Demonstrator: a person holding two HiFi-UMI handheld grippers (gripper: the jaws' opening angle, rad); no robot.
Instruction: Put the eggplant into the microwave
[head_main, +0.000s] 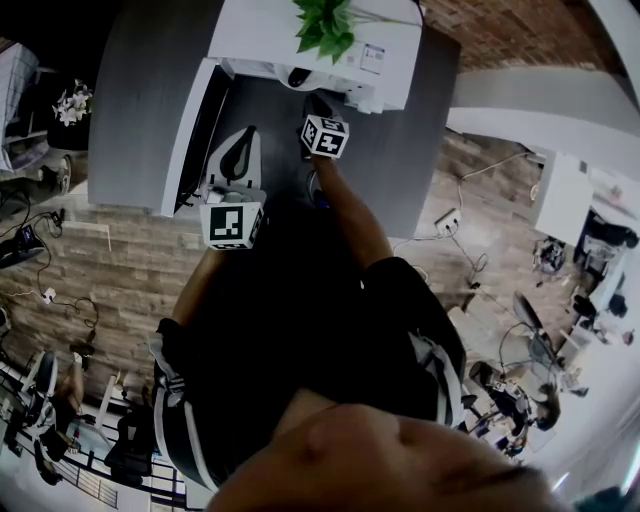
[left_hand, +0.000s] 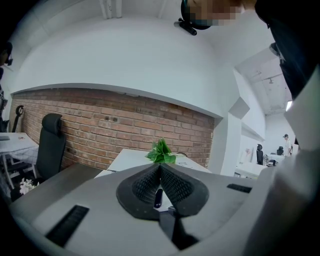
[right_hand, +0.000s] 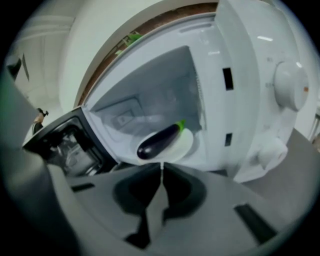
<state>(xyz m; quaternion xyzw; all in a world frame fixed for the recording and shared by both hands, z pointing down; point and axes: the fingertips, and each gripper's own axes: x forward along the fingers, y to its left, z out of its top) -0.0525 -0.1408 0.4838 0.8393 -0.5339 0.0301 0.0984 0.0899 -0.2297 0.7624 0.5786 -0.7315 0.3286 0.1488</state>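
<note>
Grey surface (head_main: 135, 110) fills the upper part of the head view, with wood-look floor below it. On it, at upper centre, stands a white microwave (head_main: 260, 30) with a plant (head_main: 325, 25) on top. Its door (head_main: 198, 130) is swung open toward the left of the frame. Just right of the door is the left gripper (left_hand: 160, 167), over the surface. Its jaws are together at the tips with nothing clamped. They point past the microwave's top at a brick wall (left_hand: 100, 125), and a black chair (left_hand: 50, 145) stands at the left of that view. Further right in the head view, the right gripper (right_hand: 161, 169) reaches toward the microwave's opening. Its jaws are also pressed together and empty.

In the right gripper view the door shows at lower left. At centre, the eggplant (right_hand: 159, 141) lies on a white plate (right_hand: 184, 146) inside the cavity, just beyond the jaw tips and apart from them. Its green stem points up and right. Two knobs (right_hand: 290, 85) sit on the panel at the right edge.
</note>
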